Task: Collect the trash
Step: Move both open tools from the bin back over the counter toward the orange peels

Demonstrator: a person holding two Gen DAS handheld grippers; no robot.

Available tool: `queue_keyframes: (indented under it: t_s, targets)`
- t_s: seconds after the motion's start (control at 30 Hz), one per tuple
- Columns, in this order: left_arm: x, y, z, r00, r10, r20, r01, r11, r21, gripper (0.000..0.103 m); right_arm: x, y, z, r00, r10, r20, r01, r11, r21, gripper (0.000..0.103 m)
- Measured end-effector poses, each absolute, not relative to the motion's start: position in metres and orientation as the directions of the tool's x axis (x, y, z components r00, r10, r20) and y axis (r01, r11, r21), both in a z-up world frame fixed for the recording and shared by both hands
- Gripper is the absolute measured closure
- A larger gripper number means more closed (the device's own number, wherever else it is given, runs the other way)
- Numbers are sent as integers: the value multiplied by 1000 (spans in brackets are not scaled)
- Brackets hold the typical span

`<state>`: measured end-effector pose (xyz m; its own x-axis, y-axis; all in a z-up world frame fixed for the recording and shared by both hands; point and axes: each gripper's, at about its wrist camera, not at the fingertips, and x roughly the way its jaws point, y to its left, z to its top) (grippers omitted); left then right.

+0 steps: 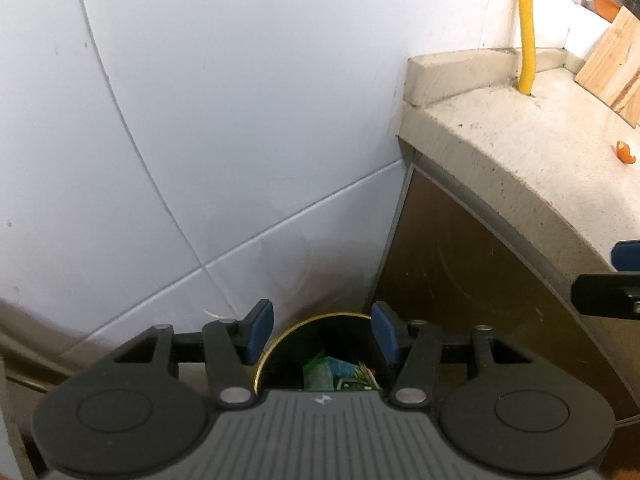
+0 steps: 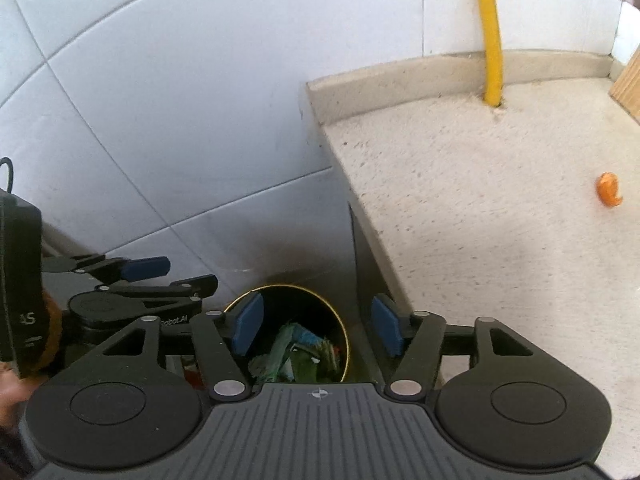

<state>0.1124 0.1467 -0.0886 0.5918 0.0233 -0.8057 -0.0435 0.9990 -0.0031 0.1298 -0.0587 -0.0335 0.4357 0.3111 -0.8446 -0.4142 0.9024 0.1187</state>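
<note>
Small curled orange peel (image 2: 609,194), bright orange, lying alone on the speckled beige desk (image 2: 460,208), well apart from the yellow pipe (image 2: 491,36) rising at the back edge. Below the desk's end, against the white tiled wall (image 1: 224,120), a dark round bin (image 2: 340,324) with a gold rim, filled with green and blue wrappers (image 2: 304,354). "Robot.AI" readable on the left hand-held gripper (image 2: 158,274), seen from the right wrist view. Both poised above the bin: left hand-held gripper partly open, nothing between its blue pads; right hand-held gripper (image 2: 318,328) parted wider, likewise empty
</note>
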Motion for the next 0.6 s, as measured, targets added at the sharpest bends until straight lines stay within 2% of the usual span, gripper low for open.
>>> queue_keyframes:
  t_s: [0.13,0.43,0.6]
  targets:
    - [106,142,-82,635,48,-771,-38,999,30,47,124,-63,-31,450,303,-840,-409,906,108,31]
    - [92,123,-65,709,82,-700,0,993,116,47,117,-83,-21,478,311,-821,-387,914,121,29]
    - [81,104,-46,759,62,-648,24,992,122,42,115,-97,-14,500,321,-805,-375,918,133,25]
